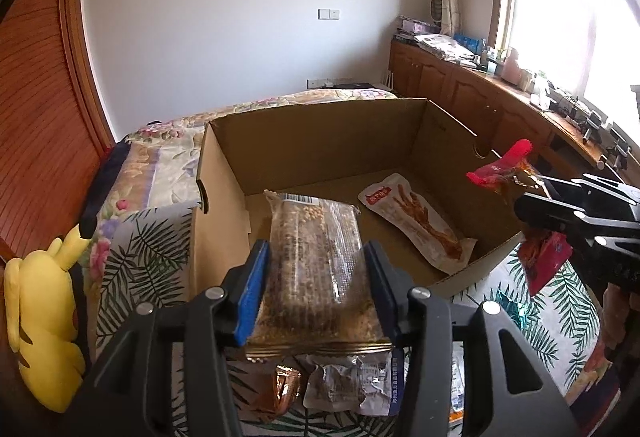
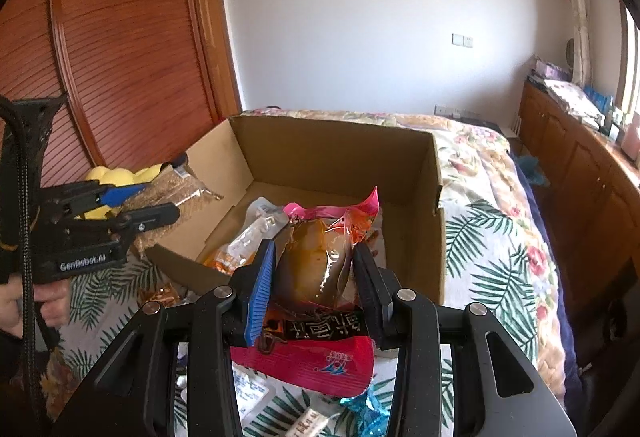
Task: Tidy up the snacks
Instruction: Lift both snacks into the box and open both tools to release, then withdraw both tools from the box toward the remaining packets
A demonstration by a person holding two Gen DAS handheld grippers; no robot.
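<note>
The left gripper [image 1: 316, 285] clamps a clear plastic packet of brown grain bars [image 1: 316, 261] over the near wall of the open brown cardboard box [image 1: 320, 141]. At 3 o'clock, the right gripper [image 2: 314, 277] squeezes a red-and-clear pouch of brown braised food [image 2: 316, 265] above the box's near edge. Inside, a white chicken-feet packet [image 1: 416, 217] lies at about 1 o'clock. A yellow plush toy [image 1: 40, 317], probably Pikachu, sits at 9 o'clock.
</note>
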